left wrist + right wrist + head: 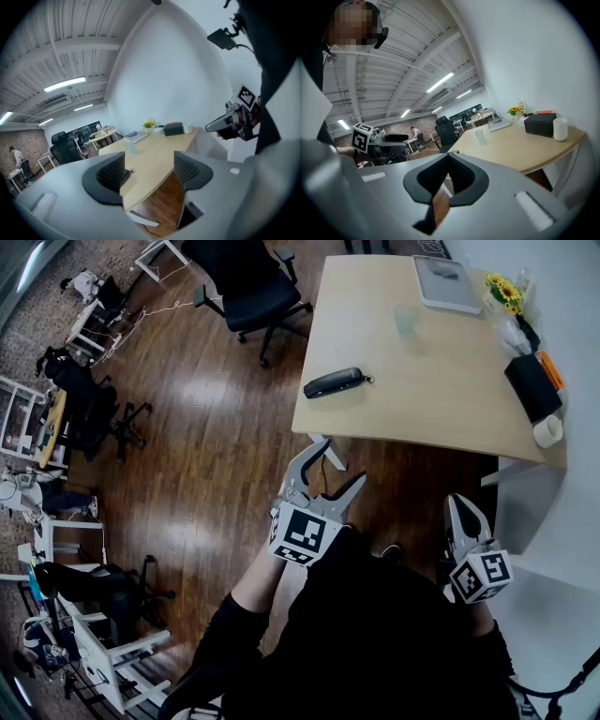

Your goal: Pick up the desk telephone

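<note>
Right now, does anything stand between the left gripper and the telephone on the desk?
Nothing visible does. The open left gripper is short of the desk edge, and the telephone lies alone near that edge.

The head view looks steeply down from above the person onto the dark wooden floor (206, 427), with the pale wooden bench (441, 381) just ahead. The left hand-held gripper (150, 171) view sits low beside the bench's near edge, tilted up toward the white wall (178, 70). The right hand-held gripper (447, 176) view, equally low, looks across the same top. All three share the bench, its black box (540, 124) and yellow flowers (514, 110).
</note>
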The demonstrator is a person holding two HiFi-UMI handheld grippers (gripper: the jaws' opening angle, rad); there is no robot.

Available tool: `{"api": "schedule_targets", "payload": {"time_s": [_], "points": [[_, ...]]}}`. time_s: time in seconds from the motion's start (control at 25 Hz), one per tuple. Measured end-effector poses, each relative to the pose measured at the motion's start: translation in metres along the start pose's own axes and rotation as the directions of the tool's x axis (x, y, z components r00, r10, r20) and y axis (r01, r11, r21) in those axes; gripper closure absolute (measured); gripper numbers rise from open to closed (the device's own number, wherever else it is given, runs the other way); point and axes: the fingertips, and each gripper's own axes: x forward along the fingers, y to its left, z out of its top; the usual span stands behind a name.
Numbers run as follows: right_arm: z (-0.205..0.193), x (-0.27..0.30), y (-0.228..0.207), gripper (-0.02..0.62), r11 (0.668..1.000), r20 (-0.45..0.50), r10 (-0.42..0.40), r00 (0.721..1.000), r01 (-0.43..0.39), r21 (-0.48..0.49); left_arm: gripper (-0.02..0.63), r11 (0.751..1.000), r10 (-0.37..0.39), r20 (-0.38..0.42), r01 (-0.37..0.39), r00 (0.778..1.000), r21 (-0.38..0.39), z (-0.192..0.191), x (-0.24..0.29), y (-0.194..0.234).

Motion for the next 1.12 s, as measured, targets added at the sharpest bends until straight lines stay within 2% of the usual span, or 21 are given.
{"api": "schedule_targets", "payload": {"time_s": [0.2,0.36,0.52,0.64,0.72,0.8,0.96,1.08,1.12], "points": [[0.002,0.029,-0.013,0.594,1.0,-0.005,-0.019,1.0,0.019,-0.009,0.291,0.998,0.006,-0.005,-0.005,1.0,0.058,-0.006,0.031,0.035],[0.005,0.061,-0.035,0.594,0.998,-0.023,-0.061,0.998,0.06,-0.015,0.291,0.993,0.007,-0.044,-0.002,0.999,0.115,-0.031,0.07,0.07],[0.027,0.109,-0.05,0.594,0.993,-0.037,-0.113,0.993,0.112,-0.032,0.289,0.98,-0.001,-0.15,0.031,0.989,0.196,-0.077,0.131,0.123],[0.049,0.15,-0.05,0.594,0.989,-0.044,-0.136,0.99,0.134,-0.054,0.29,0.973,-0.064,-0.263,0.119,0.963,0.199,-0.122,0.181,0.158],[0.06,0.174,-0.048,0.594,0.987,-0.055,-0.15,0.987,0.146,-0.067,0.29,0.959,-0.149,-0.346,0.22,0.926,0.176,-0.153,0.209,0.168],[0.067,0.197,-0.048,0.594,0.984,-0.071,-0.164,0.984,0.159,-0.075,0.29,0.93,-0.235,-0.424,0.329,0.875,0.164,-0.18,0.232,0.17],[0.076,0.236,-0.05,0.594,0.98,-0.1,-0.187,0.977,0.179,-0.082,0.29,0.853,-0.356,-0.522,0.497,0.775,0.157,-0.214,0.265,0.167],[0.081,0.26,-0.048,0.594,0.978,-0.111,-0.199,0.974,0.191,-0.078,0.291,0.777,-0.461,-0.576,0.62,0.675,0.105,-0.231,0.27,0.154],[0.083,0.267,-0.049,0.594,0.978,-0.115,-0.201,0.973,0.193,-0.076,0.29,0.758,-0.481,-0.586,0.645,0.652,0.095,-0.232,0.272,0.152]]}}
